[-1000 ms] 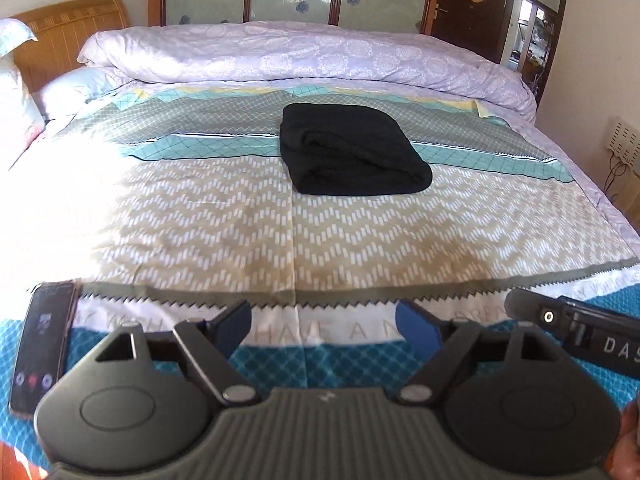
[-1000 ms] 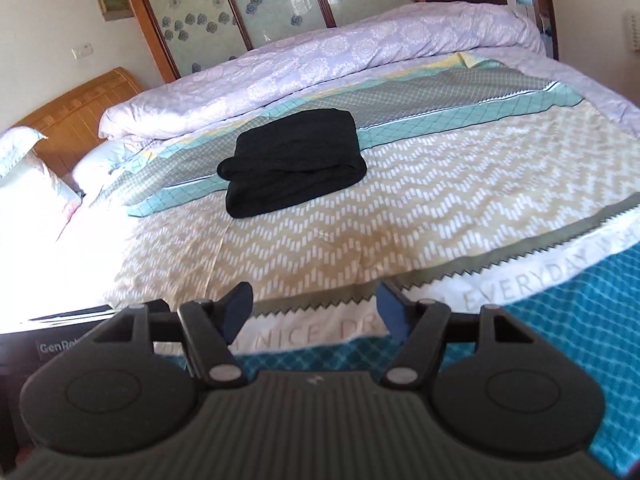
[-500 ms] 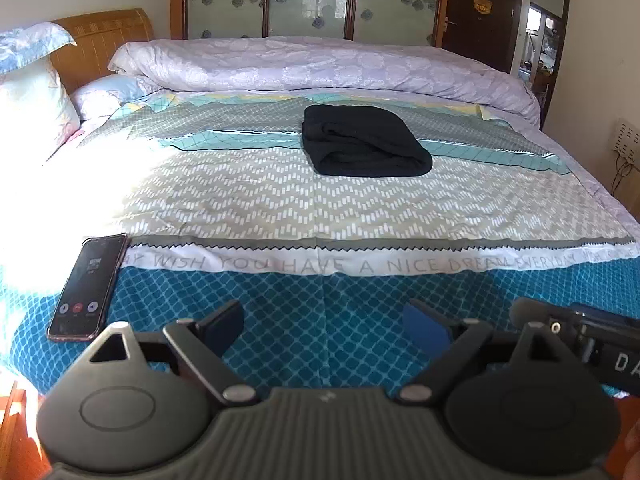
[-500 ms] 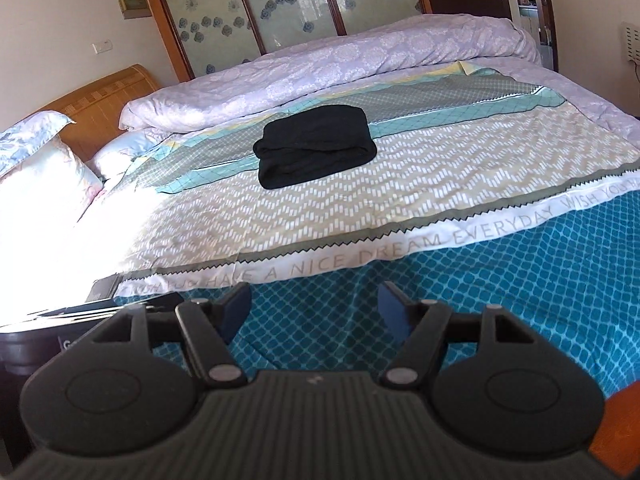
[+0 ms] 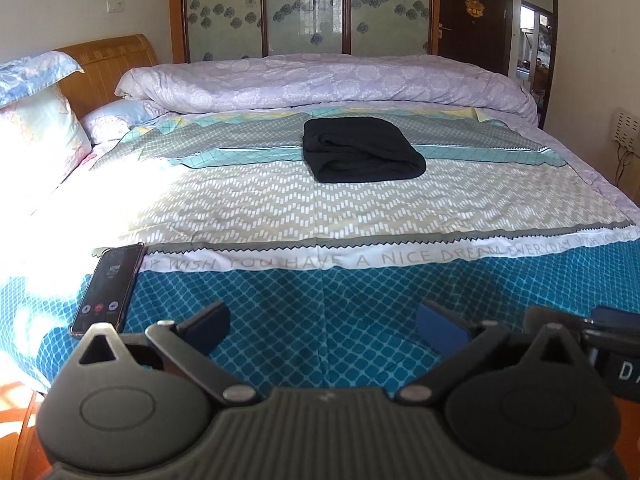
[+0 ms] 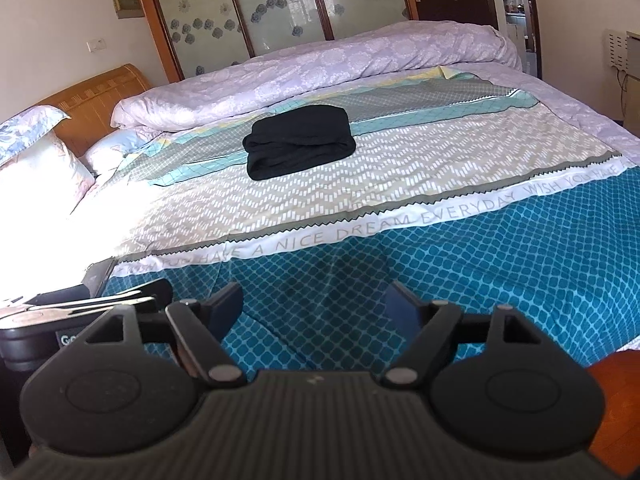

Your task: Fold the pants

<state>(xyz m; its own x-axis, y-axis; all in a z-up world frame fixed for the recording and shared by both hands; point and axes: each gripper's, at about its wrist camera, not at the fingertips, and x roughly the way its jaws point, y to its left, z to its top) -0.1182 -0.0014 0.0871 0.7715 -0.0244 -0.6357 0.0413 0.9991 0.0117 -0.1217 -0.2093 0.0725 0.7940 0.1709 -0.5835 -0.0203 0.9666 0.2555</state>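
black pants sit folded on a big bed

the bed (image 5: pixel 280 200) fills most of both views. its cover has a blue part with a net pattern near the tools, then a white strip, then a tan zigzag part, then green and grey bands. a pale purple quilt (image 5: pixel 328 84) is rolled up along the far side. pillows (image 5: pixel 36 120) lean on a wooden headboard (image 5: pixel 108 68) on the left. behind the bed are glass sliding doors (image 5: pixel 304 8) with flowers on them, and a dark door (image 5: pixel 474 12) stands to the right. a bit of orange wood floor (image 6: pixel 616 392) shows at the corner.

the white strip (image 5: pixel 360 258) has words on it: "wish you have a nice dream everyday". a phone (image 5: pixel 110 290) lies on the bed's near left edge. its screen is lit, maybe with a call, but the words are too small to read.

the folded black pants (image 5: pixel 362 156) lie in the middle of the bed, well apart from both tools.

the left tool (image 5: pixel 324 320) is spread wide and is opening, with nothing between its jaws. the right tool (image 6: pixel 316 304) is opening too, and holds nothing. each tool peeks into the other's view at the side, with bits of white letters that cannot be read whole.
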